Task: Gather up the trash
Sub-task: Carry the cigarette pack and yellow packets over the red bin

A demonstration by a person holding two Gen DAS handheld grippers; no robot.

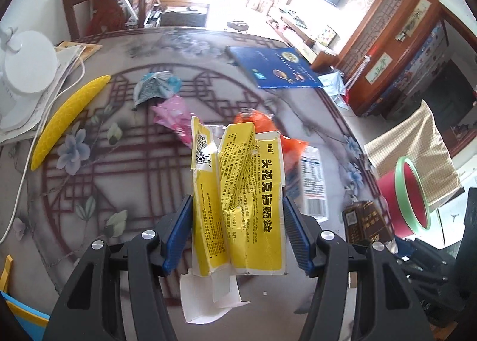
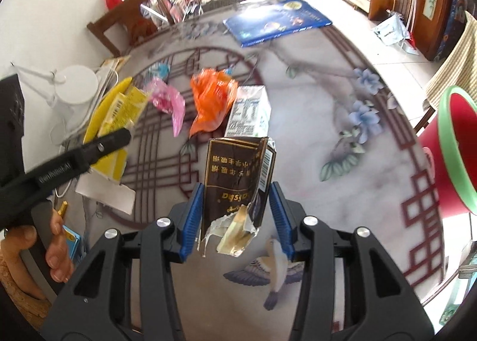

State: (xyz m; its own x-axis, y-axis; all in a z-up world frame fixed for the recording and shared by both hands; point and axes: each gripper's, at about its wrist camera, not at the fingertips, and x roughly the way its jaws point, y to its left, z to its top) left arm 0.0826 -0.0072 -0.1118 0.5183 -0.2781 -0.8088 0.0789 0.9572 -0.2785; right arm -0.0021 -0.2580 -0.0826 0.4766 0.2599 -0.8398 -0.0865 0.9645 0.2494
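The round table (image 1: 125,180) had flower pictures on it. The left gripper (image 1: 237,215) squeezed a torn yellow box (image 1: 238,192); the right gripper (image 2: 237,207) squeezed a brown box (image 2: 235,180). A red bin (image 2: 447,156) stood beside the table.

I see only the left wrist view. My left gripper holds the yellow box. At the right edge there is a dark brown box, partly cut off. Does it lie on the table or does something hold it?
Observer: The right gripper holds the dark brown box, one blue pad against each side.
Operator: Is this box whole?
Observer: No. Its near end is torn open, with silver and cream lining hanging out.
Operator: What trash lies on the table behind my yellow box? It hides part of it.
Observer: An orange wrapper lies beside a small white carton, with a pink wrapper to its left.
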